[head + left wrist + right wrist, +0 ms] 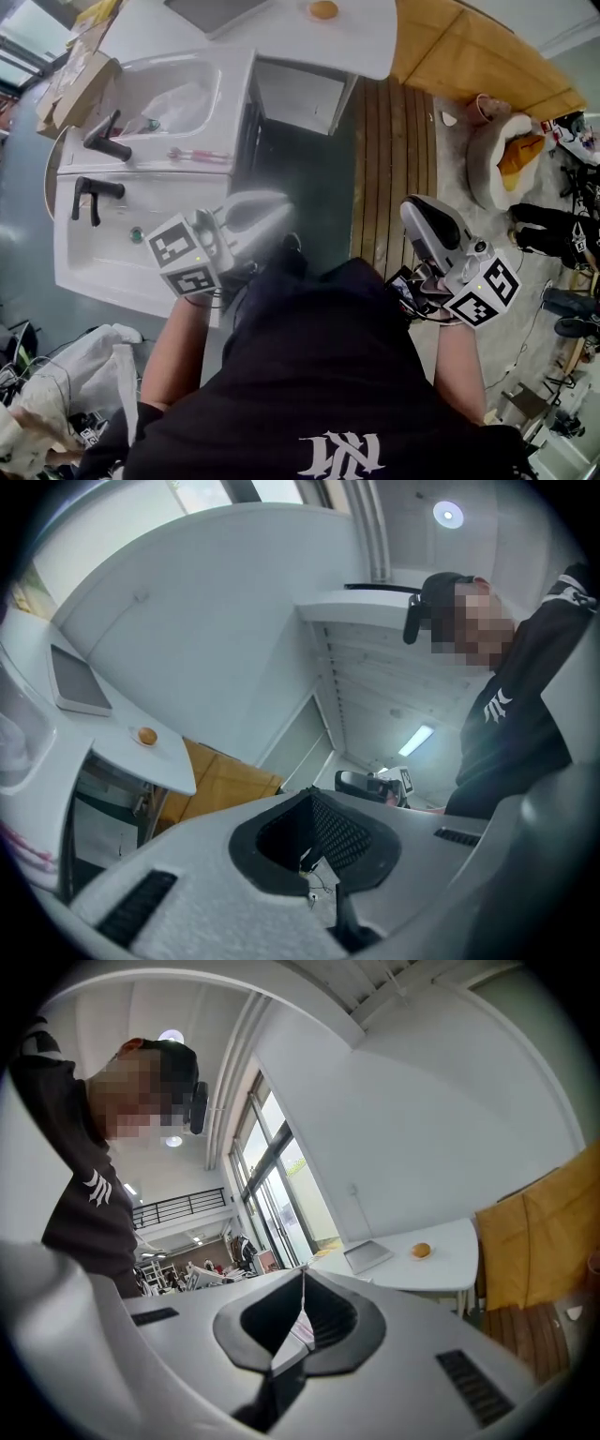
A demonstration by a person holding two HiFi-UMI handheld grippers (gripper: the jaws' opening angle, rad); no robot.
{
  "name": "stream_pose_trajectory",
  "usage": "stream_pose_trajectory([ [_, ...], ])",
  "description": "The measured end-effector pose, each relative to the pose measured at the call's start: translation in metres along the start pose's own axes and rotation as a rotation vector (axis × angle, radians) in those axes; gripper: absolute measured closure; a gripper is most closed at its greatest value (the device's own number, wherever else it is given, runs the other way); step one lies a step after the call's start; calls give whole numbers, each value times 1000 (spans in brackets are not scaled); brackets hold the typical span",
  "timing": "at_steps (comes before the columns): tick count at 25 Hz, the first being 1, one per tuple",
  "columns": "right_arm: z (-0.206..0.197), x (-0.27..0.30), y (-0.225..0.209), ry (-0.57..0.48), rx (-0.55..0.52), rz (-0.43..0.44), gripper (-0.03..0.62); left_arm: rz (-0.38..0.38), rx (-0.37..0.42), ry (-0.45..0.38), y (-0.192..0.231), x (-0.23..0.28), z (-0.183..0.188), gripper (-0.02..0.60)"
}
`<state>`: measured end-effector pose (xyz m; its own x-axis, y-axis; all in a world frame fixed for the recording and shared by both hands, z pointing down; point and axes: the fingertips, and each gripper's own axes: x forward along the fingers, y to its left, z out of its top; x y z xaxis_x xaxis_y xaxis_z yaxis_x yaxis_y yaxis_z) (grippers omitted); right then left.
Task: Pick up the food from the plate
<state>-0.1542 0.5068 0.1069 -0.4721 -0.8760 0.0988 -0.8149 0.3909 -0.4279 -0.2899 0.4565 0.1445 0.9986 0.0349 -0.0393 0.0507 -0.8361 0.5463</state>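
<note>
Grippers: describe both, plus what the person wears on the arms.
Left gripper and right gripper match: smooth pale grey shells, black ribbed pads inside a dark-rimmed hollow, black vent slots. Each carries a white cube with black square markers. Forearms are bare below a black top with white lettering.

The head view looked steeply down, the white table [370, 42] far at its top edge. The 2 gripper views faced that table, level, from well away; all 3 views shared its food [323, 9].
</note>
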Motion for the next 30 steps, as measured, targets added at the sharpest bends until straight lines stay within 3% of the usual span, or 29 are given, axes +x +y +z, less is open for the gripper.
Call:
stream_pose_trajectory([
  [5,5,27,-30,11,15,-1,589,-21,-22,-16,32,13,9,577],
  [10,5,67,-63,55,10,69,591,22,-22,19,61,30,18,577],
  [17,42,90,-138,76,-43,177,589,102,-56,32,117,104,32,577],
  [25,81,99,-222,81,-25,276,589,173,30,74,170,197,81,577],
  [30,93,101,-265,126,-58,326,589,245,60,84,193,225,101,577],
])
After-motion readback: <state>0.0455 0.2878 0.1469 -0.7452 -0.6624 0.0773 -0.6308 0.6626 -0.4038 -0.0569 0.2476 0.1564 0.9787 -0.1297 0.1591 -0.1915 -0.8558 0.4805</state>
